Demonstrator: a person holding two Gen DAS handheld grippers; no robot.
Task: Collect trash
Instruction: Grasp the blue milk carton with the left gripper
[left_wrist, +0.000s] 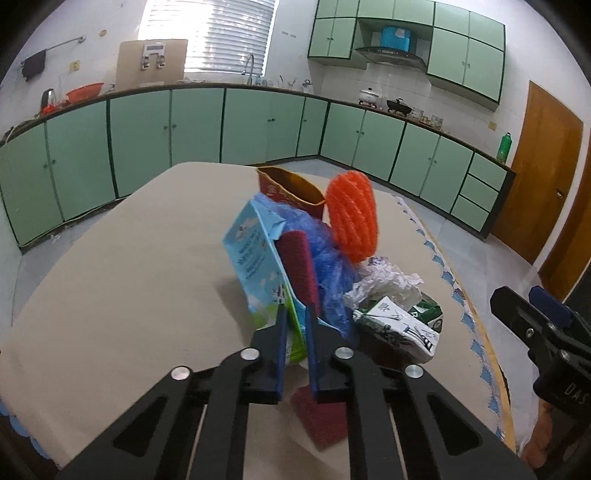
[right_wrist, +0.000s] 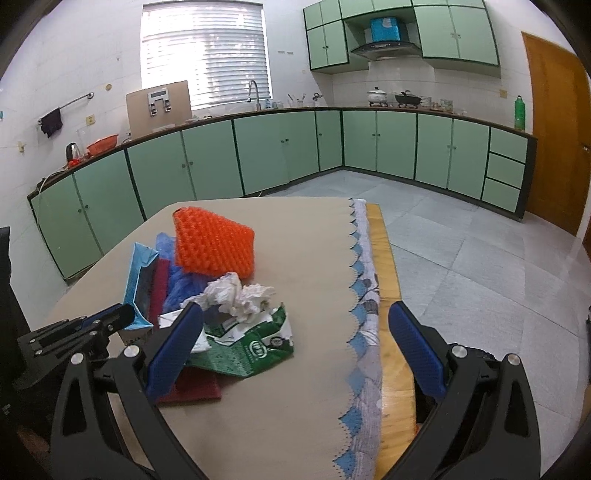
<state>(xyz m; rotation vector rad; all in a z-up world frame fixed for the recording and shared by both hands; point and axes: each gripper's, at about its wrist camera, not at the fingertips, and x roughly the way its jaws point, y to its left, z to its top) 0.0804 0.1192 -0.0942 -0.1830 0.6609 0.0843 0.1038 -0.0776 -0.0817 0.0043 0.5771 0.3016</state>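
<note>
My left gripper (left_wrist: 295, 318) is shut on the lower edge of a light blue milk carton (left_wrist: 255, 254), which leans tilted above the table. A maroon scouring pad (left_wrist: 299, 266) and a crumpled blue plastic bag (left_wrist: 332, 258) stick out of the carton's open side. An orange foam net (left_wrist: 352, 214) rests against the bag. Crumpled white paper (left_wrist: 388, 280) and a flattened green-and-white carton (left_wrist: 402, 325) lie to the right. My right gripper (right_wrist: 295, 349) hangs open over the green carton (right_wrist: 255, 343), holding nothing. The left gripper (right_wrist: 110, 317) shows at the carton (right_wrist: 138, 280).
A red-brown open box (left_wrist: 291, 188) stands behind the pile. A second maroon pad (right_wrist: 195, 387) lies flat under the green carton. The beige tablecloth (right_wrist: 295, 236) ends in a blue scalloped trim (right_wrist: 364, 280) at the right edge. Green cabinets (right_wrist: 280, 147) line the walls.
</note>
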